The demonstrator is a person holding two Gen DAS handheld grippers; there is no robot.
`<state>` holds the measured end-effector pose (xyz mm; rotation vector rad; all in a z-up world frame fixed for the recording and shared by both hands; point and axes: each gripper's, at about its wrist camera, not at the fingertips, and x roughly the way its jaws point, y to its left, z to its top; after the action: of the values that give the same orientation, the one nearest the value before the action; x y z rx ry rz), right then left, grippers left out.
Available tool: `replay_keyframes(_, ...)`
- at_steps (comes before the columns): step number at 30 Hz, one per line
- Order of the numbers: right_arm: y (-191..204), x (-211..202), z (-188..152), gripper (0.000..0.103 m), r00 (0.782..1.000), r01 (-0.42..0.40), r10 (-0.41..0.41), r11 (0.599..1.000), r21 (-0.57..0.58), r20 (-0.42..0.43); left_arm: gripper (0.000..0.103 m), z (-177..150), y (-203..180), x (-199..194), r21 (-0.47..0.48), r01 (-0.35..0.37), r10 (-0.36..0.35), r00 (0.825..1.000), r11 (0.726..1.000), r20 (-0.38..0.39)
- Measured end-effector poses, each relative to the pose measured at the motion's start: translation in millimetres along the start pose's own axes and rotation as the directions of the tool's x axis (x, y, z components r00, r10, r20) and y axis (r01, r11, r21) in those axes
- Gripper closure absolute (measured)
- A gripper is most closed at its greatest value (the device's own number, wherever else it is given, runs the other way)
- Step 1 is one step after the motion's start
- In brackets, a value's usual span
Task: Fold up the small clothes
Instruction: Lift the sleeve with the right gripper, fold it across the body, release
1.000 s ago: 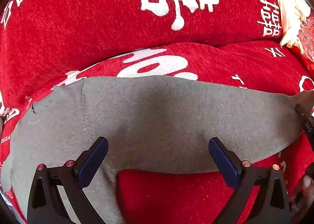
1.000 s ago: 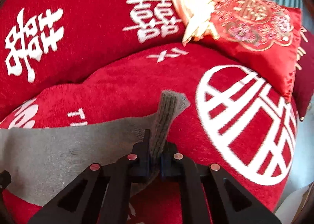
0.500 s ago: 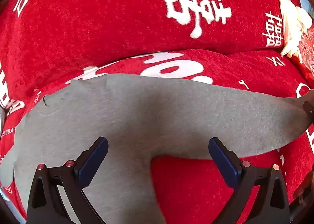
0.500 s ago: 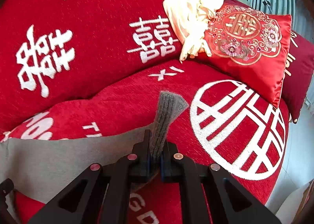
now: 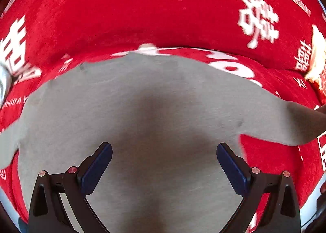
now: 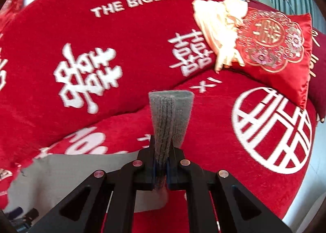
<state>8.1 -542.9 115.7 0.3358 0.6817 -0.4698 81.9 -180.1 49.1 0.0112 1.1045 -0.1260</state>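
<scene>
A grey knit garment point(image 5: 154, 110) lies spread on a red sofa cover; its body fills the middle of the left wrist view. My left gripper point(image 5: 164, 159) is open, jaws wide apart just above the grey cloth, holding nothing. My right gripper point(image 6: 162, 163) is shut on the ribbed cuff point(image 6: 169, 114) of the garment's sleeve, which stands up between the jaws. The rest of the garment point(image 6: 67, 173) shows low at the left of the right wrist view.
The red sofa cover point(image 6: 122, 49) with white characters forms seat and backrest. A red embroidered cushion point(image 6: 273, 43) and a cream cloth point(image 6: 216, 20) sit at the back right. The seat's front edge runs at the right point(image 6: 305, 188).
The left gripper has moved left and over the garment's body, which now fills more of its view. The right gripper has lifted and turned with the cuff still clamped.
</scene>
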Motion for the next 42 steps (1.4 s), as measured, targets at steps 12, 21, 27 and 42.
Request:
replay_keyframes(12,103,-30,-16,0.095,0.993,-0.121,0.12,0.99,-0.066,-0.012,0.001,-34,100,-6,-0.122,-0.01,0.009,1.0,0.992,-0.007)
replay_keyframes(21,182,-46,-38,0.095,0.988,-0.156,0.153,0.977,-0.148,-0.029,0.001,-49,152,-9,-0.188,-0.006,0.005,1.0,0.982,-0.01)
replay_keyframes(27,236,-54,-63,0.095,0.982,-0.188,0.182,0.959,-0.212,-0.047,0.001,-57,176,-17,-0.202,0.003,-0.002,1.0,0.979,0.003)
replay_keyframes(42,361,-69,-130,0.095,0.951,-0.307,0.275,0.885,-0.349,-0.139,0.001,-69,237,-38,-0.295,0.036,-0.021,0.998,0.955,0.053)
